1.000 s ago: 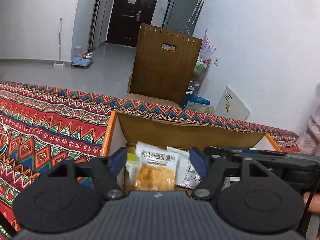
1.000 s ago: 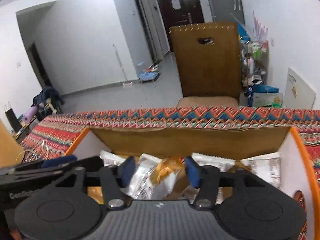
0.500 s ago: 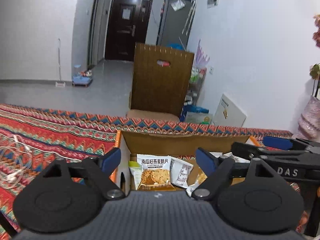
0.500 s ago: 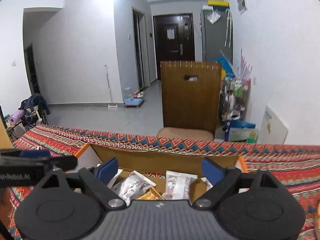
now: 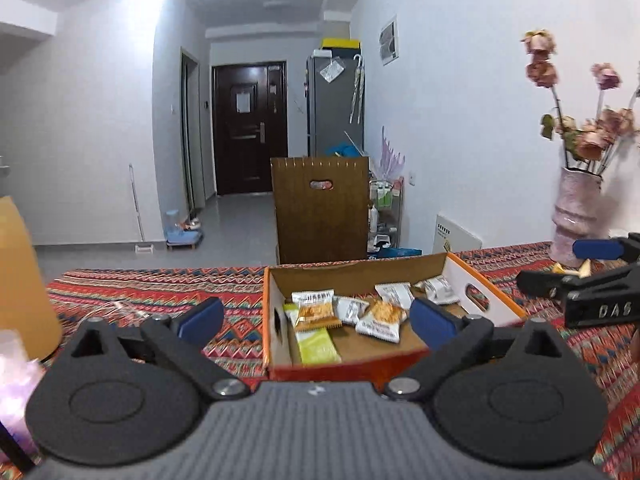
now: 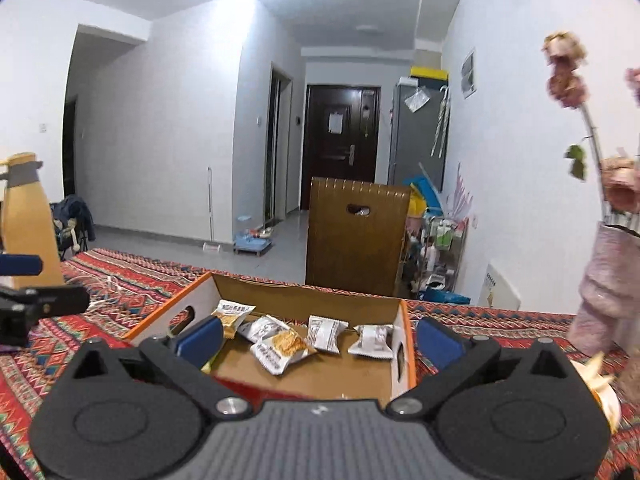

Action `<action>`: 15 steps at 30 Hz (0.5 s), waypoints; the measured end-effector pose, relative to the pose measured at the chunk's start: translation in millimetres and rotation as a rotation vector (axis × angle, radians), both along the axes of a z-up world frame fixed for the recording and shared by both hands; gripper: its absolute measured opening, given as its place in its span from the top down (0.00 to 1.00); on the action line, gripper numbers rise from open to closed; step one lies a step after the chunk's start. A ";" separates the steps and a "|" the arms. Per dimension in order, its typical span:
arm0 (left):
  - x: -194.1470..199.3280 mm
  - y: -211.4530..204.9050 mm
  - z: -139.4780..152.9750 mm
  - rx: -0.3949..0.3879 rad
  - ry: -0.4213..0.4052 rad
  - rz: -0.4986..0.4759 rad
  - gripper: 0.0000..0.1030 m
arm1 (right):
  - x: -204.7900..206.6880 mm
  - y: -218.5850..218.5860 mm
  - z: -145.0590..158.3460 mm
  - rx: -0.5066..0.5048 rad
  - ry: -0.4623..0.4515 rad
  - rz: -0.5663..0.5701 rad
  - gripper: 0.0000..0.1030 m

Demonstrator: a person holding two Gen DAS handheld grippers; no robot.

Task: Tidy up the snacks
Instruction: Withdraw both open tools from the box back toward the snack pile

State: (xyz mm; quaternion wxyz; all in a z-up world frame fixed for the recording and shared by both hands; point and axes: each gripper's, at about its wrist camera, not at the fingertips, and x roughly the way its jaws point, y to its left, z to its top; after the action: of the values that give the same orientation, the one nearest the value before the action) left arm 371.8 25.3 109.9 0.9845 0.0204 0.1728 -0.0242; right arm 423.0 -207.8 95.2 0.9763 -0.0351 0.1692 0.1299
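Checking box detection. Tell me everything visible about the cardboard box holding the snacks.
The cardboard box is open-topped and shallow, brown inside with white side walls, orange rims and an oval hand hole in each side. It sits flat on the patterned tablecloth. Loose snack packets lie scattered on its floor. Neither gripper touches it.

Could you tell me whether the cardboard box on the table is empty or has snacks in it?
It has snacks in it: several wrapped snack packets lie loose on the cardboard box's floor.
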 end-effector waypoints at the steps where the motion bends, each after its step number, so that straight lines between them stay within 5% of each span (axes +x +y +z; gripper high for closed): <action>1: -14.7 -1.4 -1.5 0.002 -0.010 0.003 0.00 | -16.1 -2.9 -0.7 0.008 -0.007 0.001 0.00; 15: -178.0 1.8 -39.1 -0.057 -0.014 0.034 0.00 | -178.8 -4.5 -42.4 -0.013 -0.011 0.023 0.00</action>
State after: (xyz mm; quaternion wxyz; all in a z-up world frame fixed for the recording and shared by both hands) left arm 193.8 27.0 70.8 0.9861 -0.0102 0.1657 -0.0121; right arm 244.2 -212.3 52.8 0.9755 -0.0440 0.1642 0.1398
